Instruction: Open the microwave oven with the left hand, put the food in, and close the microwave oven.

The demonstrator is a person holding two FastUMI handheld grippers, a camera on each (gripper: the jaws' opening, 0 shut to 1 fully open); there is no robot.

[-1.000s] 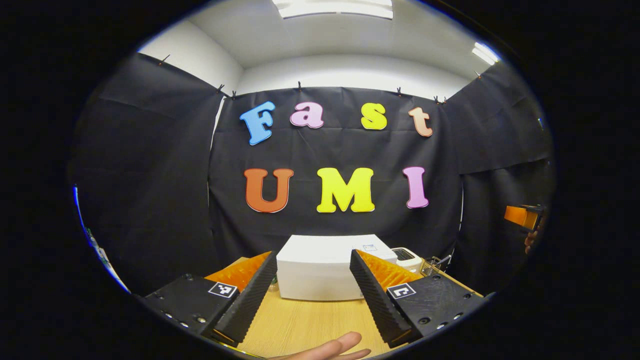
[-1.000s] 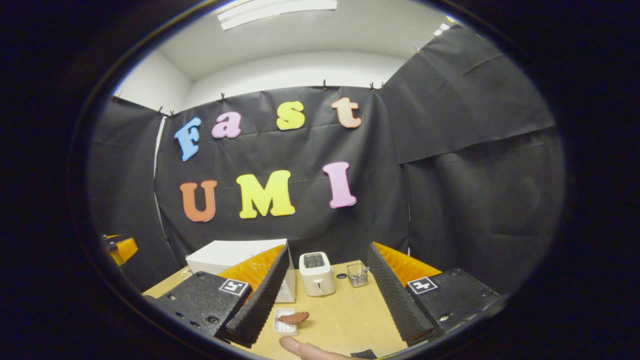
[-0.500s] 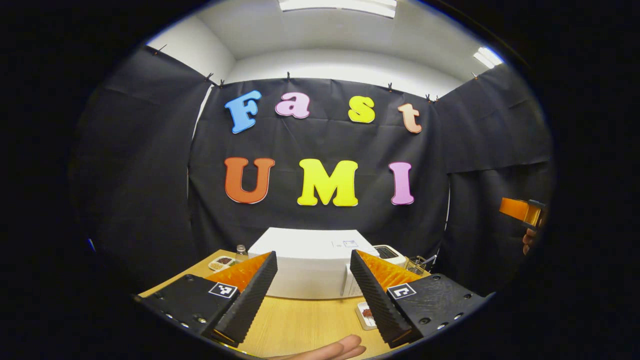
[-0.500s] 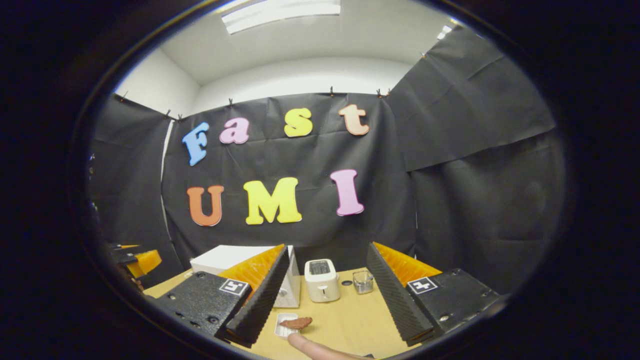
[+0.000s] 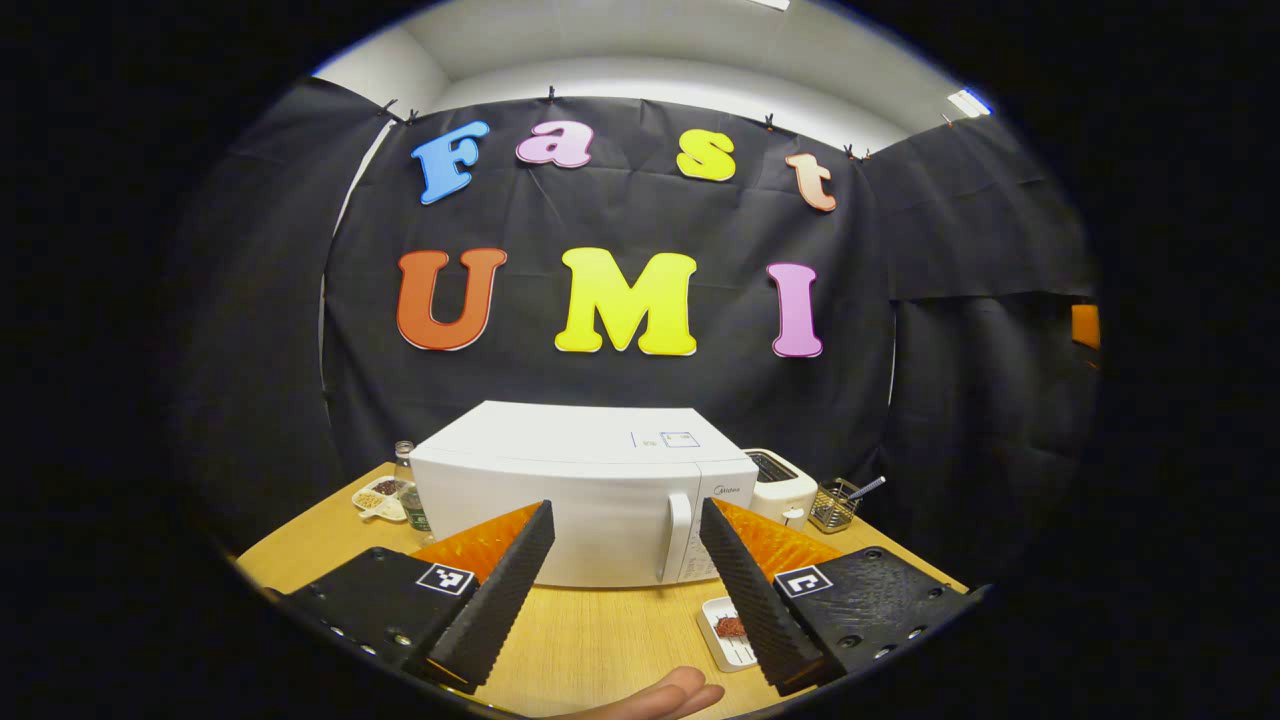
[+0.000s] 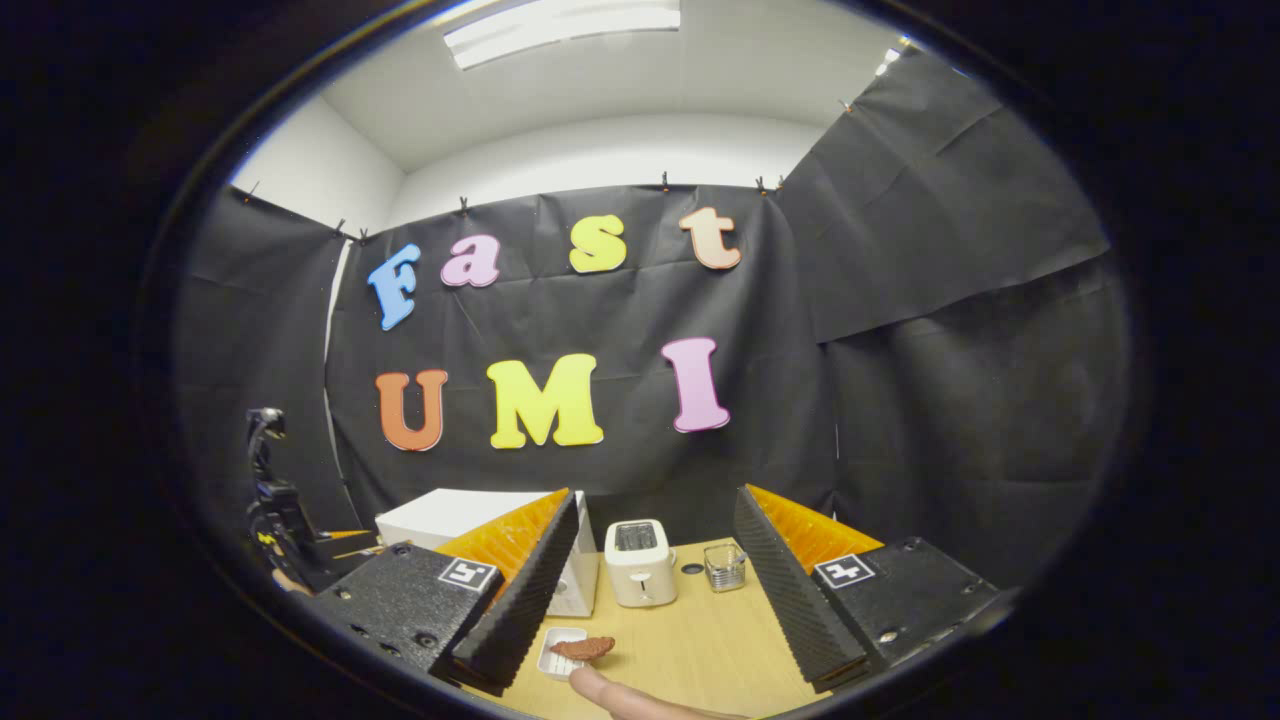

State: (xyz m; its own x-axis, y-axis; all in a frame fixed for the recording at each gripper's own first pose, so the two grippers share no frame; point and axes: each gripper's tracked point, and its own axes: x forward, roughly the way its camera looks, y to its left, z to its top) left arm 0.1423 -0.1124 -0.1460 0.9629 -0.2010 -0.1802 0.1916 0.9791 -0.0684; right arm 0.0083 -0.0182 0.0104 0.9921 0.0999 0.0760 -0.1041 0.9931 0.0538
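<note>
Over the last second the left tool (image 5: pixel 622 575) has dipped and swung so that the microwave oven (image 5: pixel 585 490), at first just a white top, now shows its whole closed front and the vertical door handle (image 5: pixel 676 535) between the tool's wide-spread, empty fingers. I judge this as lining up for the door pull; nothing is opened yet.

The left gripper view also shows a small tray with the food (image 5: pixel 731 628) near the worktop's (image 5: pixel 600 640) front edge, just right of the microwave, and a seasoning dish and bottle by its left side.

The right tool (image 6: pixel 650 590), equally wide and empty, has barely moved. Its view shows the brown food (image 6: pixel 583 648) more clearly, on a white tray, plus the toaster's (image 6: pixel 640 563) front and slots.
</note>
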